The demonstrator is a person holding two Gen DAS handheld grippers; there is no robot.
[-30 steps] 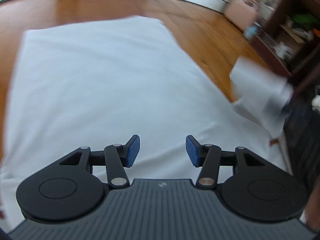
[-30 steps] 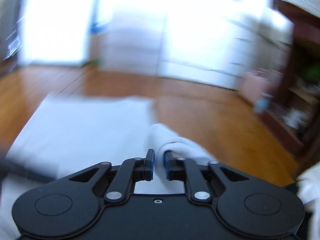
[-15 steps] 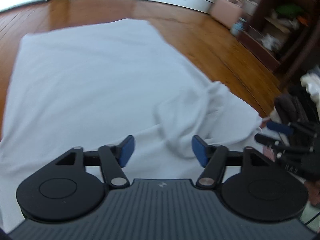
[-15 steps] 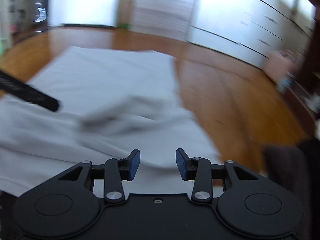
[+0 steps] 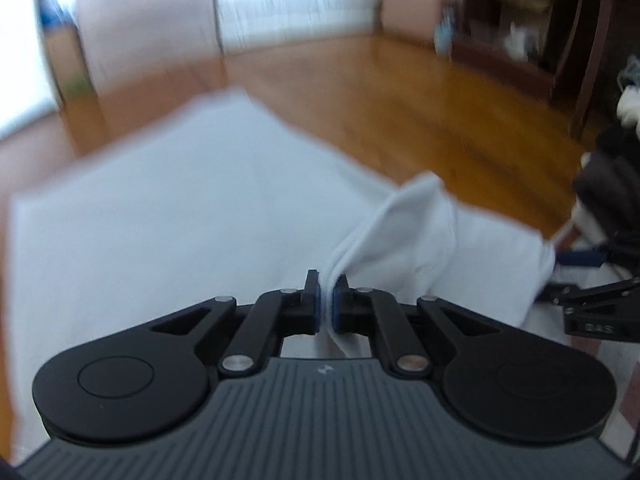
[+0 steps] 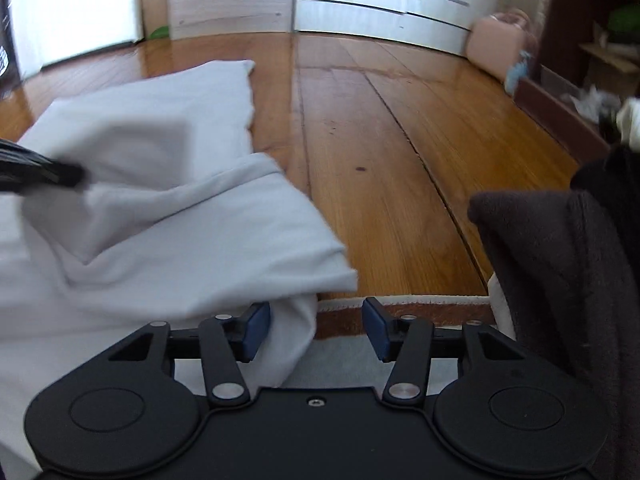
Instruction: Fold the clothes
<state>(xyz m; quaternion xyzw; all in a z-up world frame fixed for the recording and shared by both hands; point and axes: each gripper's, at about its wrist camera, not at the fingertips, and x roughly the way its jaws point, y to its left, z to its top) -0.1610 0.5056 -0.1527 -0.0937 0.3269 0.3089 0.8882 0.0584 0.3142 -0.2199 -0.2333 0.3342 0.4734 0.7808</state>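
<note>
Left wrist view: white garment (image 5: 168,216) lies spread on the wooden floor (image 5: 420,120), its far corner pointing toward the wall, bare boards running wide beyond its right edge up to a dark shelf unit (image 5: 560,20). Left gripper (image 5: 327,300) has its fingers clenched on a raised fold of that white cloth, the fabric pinched up into a ridge. Over on the right wrist view, right gripper (image 6: 316,330) sits with fingers released, spread wide, the left pad (image 6: 256,330) just beside a rolled cloth edge (image 6: 288,344). Dark garment (image 6: 560,280) crowds the right side; a rug border (image 6: 400,308) shows between the fingers.
</note>
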